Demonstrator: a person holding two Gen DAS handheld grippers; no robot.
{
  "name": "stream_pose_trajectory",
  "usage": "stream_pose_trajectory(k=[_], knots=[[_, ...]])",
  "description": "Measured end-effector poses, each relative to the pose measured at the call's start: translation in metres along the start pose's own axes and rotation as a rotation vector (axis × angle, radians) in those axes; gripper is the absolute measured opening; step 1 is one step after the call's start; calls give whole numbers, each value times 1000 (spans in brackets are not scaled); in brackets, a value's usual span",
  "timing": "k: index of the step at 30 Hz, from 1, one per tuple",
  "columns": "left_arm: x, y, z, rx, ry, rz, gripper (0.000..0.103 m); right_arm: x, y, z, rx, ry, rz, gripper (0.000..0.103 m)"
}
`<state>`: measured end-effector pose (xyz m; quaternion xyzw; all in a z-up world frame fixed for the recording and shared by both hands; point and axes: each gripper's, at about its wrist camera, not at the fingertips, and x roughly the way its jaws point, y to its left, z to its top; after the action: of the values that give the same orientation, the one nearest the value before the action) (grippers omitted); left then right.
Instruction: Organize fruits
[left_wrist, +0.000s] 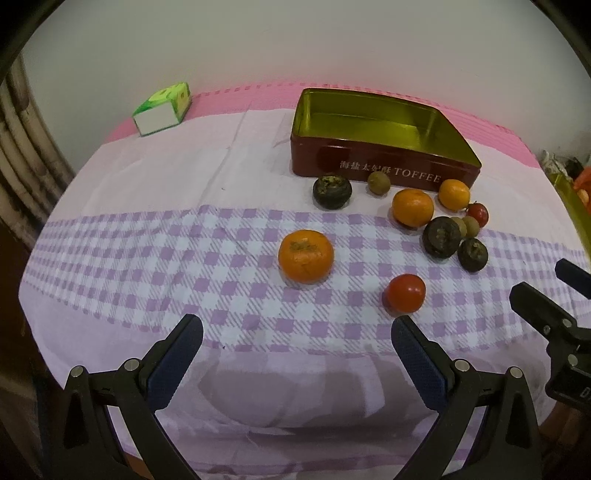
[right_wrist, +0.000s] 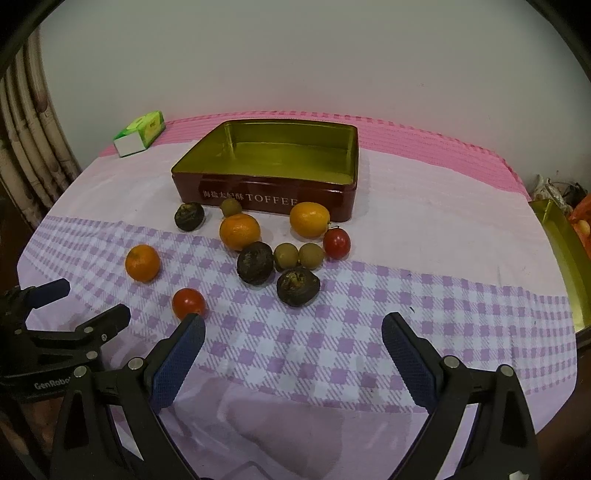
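Spread over the table is a lilac-and-white checked cloth with a pink border, backed by a plain pale wall. Ahead of both grippers an open dark-red rectangular toffee tin with a gold interior is seen standing empty; no fruit has been placed in it yet. Just in front of its near wall the fruit is scattered: round orange mandarins, dark wrinkled fruits, small olive-green ones and red tomatoes.

The left gripper is held released, jaws wide, with nothing between them. Directly ahead of it, apart from the cluster, lies the lone orange mandarin; the nearer small red tomato sits just beyond its right finger. The right gripper is likewise spread and empty, with a dark wrinkled fruit straight ahead.

Picking appears to be the step in hand. The isolated mandarin is probably best taken first: the jaws should be centred on its widest part and lowered close to the cloth before closing, so that the round fruit is not squeezed out or rolled. A gentle closure is advised, since the tomatoes would likely bruise.
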<state>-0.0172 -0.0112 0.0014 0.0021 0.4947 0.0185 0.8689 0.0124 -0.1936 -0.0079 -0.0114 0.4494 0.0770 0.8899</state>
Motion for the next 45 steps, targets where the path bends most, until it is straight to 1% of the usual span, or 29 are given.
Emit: stream_pose_trajectory(k=[8,18,23,25,30,45], knots=[[0,-2,-4,9,-12,-7,101,2,-1,-2,14,7,11,95],[-1,-4,-8,22,-15,-45,101,1,1,-3,13,9,15,95],[-1,-4,-10,18,-20,-29,101,1,1,-3,10,9,13,94],[-2,-2,-10,12,-24,-36,101,1,1,-3,11,10,10,94],[-3,1,-10,10,-24,-19,101,2,1,-4,14,14,14,91],[-1,4,-9,8,-15,-8,101,4,-1,-4,23,29,12,91]])
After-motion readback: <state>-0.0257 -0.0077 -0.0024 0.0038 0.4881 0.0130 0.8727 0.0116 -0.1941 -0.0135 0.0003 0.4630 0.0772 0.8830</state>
